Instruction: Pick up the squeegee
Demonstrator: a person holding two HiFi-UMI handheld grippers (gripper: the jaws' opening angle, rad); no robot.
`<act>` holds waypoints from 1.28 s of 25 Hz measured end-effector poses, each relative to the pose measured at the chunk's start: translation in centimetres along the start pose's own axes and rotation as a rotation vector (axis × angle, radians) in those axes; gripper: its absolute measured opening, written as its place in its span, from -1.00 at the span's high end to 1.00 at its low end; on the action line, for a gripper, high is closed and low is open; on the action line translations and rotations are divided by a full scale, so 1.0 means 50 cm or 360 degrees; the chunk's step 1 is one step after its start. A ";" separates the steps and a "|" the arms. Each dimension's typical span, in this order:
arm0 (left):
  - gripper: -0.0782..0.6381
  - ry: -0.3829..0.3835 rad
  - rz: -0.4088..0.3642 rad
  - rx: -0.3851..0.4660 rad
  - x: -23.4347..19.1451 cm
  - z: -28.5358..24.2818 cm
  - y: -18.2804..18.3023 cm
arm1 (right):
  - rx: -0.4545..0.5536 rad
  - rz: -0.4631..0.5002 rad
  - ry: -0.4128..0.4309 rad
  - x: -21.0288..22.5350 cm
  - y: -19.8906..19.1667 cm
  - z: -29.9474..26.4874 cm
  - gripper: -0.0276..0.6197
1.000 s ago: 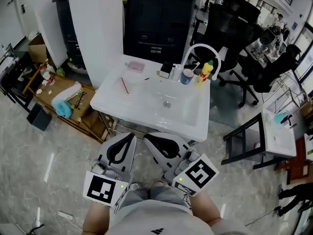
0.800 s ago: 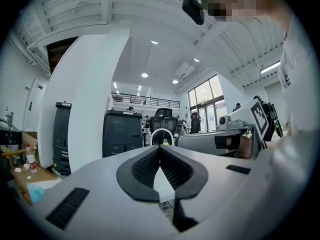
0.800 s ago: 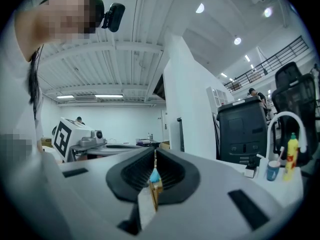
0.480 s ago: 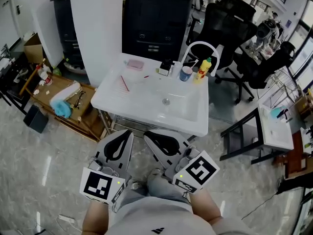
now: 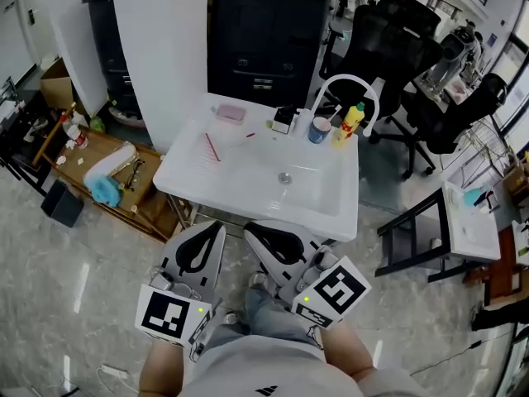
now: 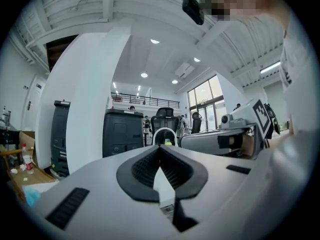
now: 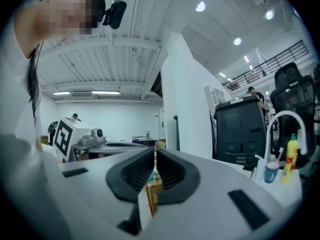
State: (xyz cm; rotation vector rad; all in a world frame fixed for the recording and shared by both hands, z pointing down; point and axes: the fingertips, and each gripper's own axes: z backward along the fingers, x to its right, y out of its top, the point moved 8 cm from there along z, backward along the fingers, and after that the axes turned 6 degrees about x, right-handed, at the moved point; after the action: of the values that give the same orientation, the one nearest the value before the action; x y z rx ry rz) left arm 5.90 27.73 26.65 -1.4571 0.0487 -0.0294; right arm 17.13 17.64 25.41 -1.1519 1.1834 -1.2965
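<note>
A white sink stand [image 5: 331,209] stands ahead of me, with a curved white faucet [image 5: 347,81] at its back. A thin red tool [image 5: 211,146] lies on its left ledge, and I cannot tell whether it is the squeegee. Near the faucet are a pink pad [image 5: 231,114], a black item [image 5: 283,117], a blue cup [image 5: 320,129] and a yellow bottle [image 5: 348,122]. My left gripper [image 5: 216,227] [image 6: 160,148] and right gripper [image 5: 249,229] [image 7: 152,150] are held close to my body, short of the sink's front edge. Both are shut on nothing.
A black cabinet [image 5: 269,35] and a white pillar [image 5: 161,48] stand behind the sink. Black office chairs [image 5: 397,48] crowd the back right. A low wooden shelf [image 5: 107,176] with clutter sits on the left. A second small white stand [image 5: 471,230] is at the right.
The head view has shifted slightly and my leg has stepped forward under the grippers. Both grippers stay shut in the same place before my body.
</note>
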 end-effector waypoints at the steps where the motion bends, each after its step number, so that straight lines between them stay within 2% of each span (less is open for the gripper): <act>1: 0.75 0.0001 0.0004 -0.0001 -0.006 -0.010 -0.001 | 0.0002 0.0001 0.0001 0.010 0.000 -0.006 0.88; 15: 0.75 0.0013 0.0002 -0.0054 -0.073 -0.208 -0.030 | -0.0027 -0.0033 0.0016 0.215 -0.012 -0.077 0.88; 32: 0.75 0.0146 -0.0028 -0.0122 -0.091 -0.395 -0.044 | 0.0017 -0.0136 0.0152 0.427 -0.019 -0.121 0.88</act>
State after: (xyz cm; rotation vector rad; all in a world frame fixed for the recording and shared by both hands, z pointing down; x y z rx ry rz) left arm 0.38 8.13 26.70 -1.5322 0.1125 -0.1098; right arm 9.96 -3.35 26.45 -1.1542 1.2058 -1.4352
